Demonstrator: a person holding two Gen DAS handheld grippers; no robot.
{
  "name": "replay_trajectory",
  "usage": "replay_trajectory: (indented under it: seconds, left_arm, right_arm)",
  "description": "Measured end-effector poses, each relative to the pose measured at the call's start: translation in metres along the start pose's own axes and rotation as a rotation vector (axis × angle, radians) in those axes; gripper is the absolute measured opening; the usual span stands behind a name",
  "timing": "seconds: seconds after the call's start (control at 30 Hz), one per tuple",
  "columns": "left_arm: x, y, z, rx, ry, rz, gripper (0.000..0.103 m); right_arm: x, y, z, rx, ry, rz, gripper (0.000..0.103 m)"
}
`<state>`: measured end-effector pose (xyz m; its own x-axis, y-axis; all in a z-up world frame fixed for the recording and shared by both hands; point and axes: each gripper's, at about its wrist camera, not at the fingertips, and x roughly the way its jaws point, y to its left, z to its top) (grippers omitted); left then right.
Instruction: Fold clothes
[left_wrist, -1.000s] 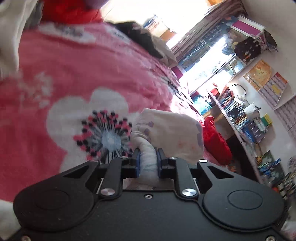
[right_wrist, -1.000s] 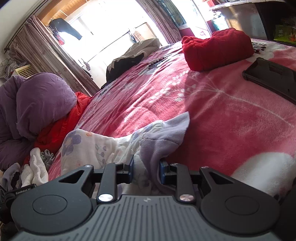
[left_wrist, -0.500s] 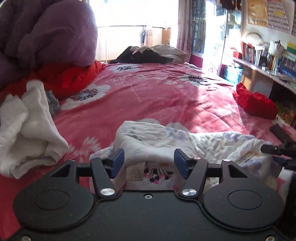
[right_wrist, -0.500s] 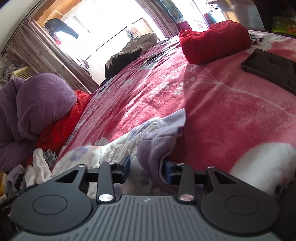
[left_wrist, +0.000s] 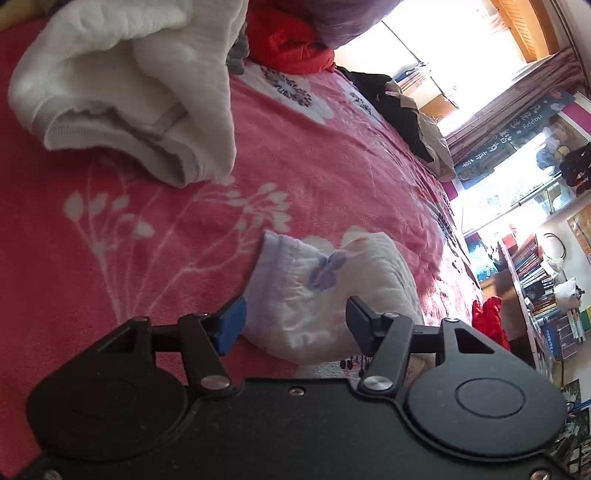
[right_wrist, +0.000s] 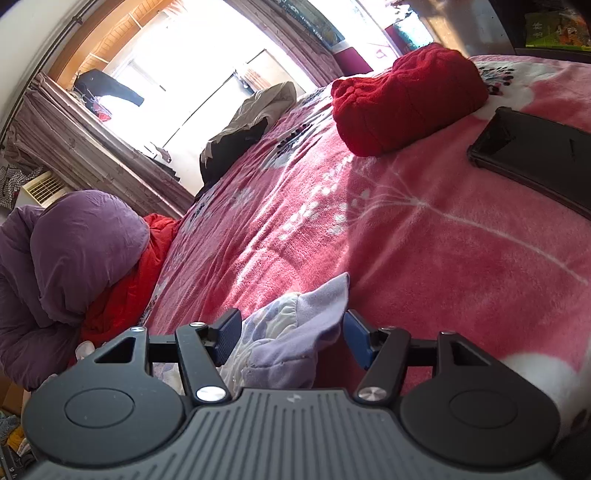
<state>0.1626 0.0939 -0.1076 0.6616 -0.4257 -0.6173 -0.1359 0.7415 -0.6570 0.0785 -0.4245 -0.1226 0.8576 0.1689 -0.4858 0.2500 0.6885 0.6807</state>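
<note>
Bed, pink flowered blanket: one small white garment with lilac print and lilac trim, lying bunched on it. My left hand-held gripper: released, jaws apart, the garment between them but not pinched. My right hand-held gripper: jaws just opened, lilac edge of the same garment loose between them. White towel heaped beyond; red knit and a black case well apart
</note>
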Motion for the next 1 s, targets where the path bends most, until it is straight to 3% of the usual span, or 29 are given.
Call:
replay_trajectory:
  seconds: [0.1,0.2,0.27,0.37,0.47,0.57,0.63,0.73,0.8,0.83,0.87,0.9,0.93,0.97,1.0]
  left_arm:
    - [0.017,0.007,-0.003,-0.048,0.026,-0.025,0.059]
    - [0.025,0.007,-0.003,-0.026,0.014,-0.009,0.046]
    - [0.029,0.004,-0.003,0.008,0.005,0.013,0.024]
    - [0.03,0.006,-0.004,0.023,-0.015,0.007,0.009]
    - [0.021,0.002,-0.002,0.052,-0.057,0.007,0.005]
    - [-0.002,-0.007,0.006,0.112,-0.165,0.027,0.004]
    - [-0.019,-0.008,0.013,0.14,-0.24,0.04,0.004]
    - [-0.027,-0.001,0.023,0.13,-0.264,0.069,0.005]
    - [-0.018,0.003,0.023,0.17,-0.214,0.154,0.009]
    - [-0.016,0.006,0.021,0.182,-0.216,0.208,0.018]
    - [-0.016,0.01,0.021,0.166,-0.218,0.226,0.034]
    - [-0.018,0.016,0.023,0.129,-0.218,0.211,0.044]
    - [-0.02,0.02,0.026,0.092,-0.223,0.187,0.054]
    - [-0.021,0.022,0.028,0.066,-0.223,0.177,0.055]
    - [-0.02,0.023,0.029,0.054,-0.22,0.177,0.055]
  right_arm:
    - [0.02,-0.003,0.003,-0.005,0.088,0.022,0.062]
    - [0.036,-0.003,0.0,-0.021,0.147,0.015,0.056]
    - [0.039,0.003,-0.003,-0.057,0.148,0.034,0.042]
    - [0.037,0.013,-0.004,-0.147,0.133,0.039,0.035]
    - [0.031,0.021,-0.005,-0.207,0.098,0.03,0.029]
    - [0.022,0.033,-0.003,-0.292,0.032,0.039,0.024]
    - [0.016,0.037,0.0,-0.336,-0.02,0.042,0.008]
    - [0.009,0.042,0.008,-0.384,-0.102,0.038,0.008]
    - [0.018,0.042,0.013,-0.401,-0.079,0.025,0.008]
    - [0.023,0.039,0.013,-0.381,-0.055,0.013,0.009]
    - [0.027,0.036,0.013,-0.36,-0.032,0.002,0.012]
    - [0.029,0.031,0.014,-0.323,-0.012,-0.001,0.015]
    - [0.03,0.027,0.015,-0.286,0.007,-0.004,0.024]
    - [0.028,0.022,0.017,-0.243,0.006,0.003,0.034]
    - [0.023,0.015,0.018,-0.191,-0.008,0.013,0.058]
